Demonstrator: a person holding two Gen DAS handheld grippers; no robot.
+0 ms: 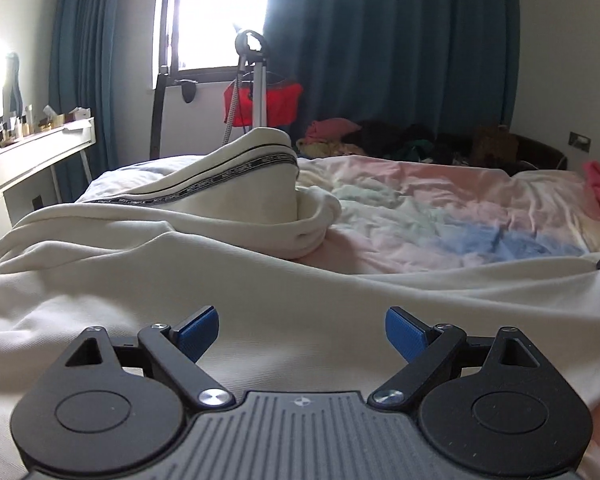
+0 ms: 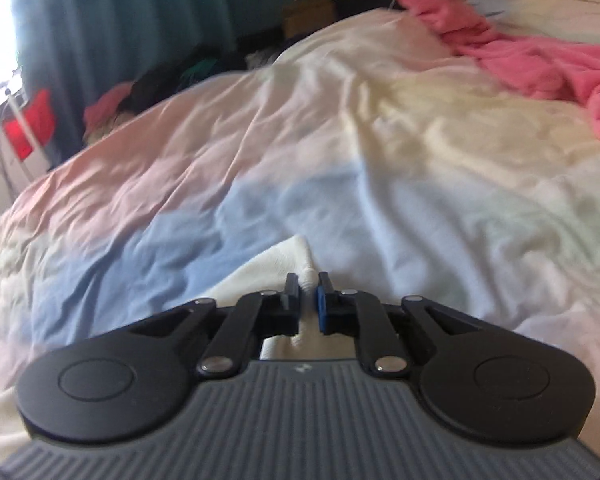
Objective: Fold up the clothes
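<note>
Our right gripper (image 2: 309,294) has its jaws clenched on a corner of the cream garment (image 2: 278,266), pinching a small peak of cloth just above the bed cover (image 2: 380,184). Our left gripper (image 1: 302,330) has its jaws spread wide, holding nothing, hovering over the garment's broad body (image 1: 220,272). The garment lies along the near edge of the bed, with one trimmed part (image 1: 236,184) doubled up toward the far left side. We judge the folding barely begun: most of it is loose and wrinkled.
</note>
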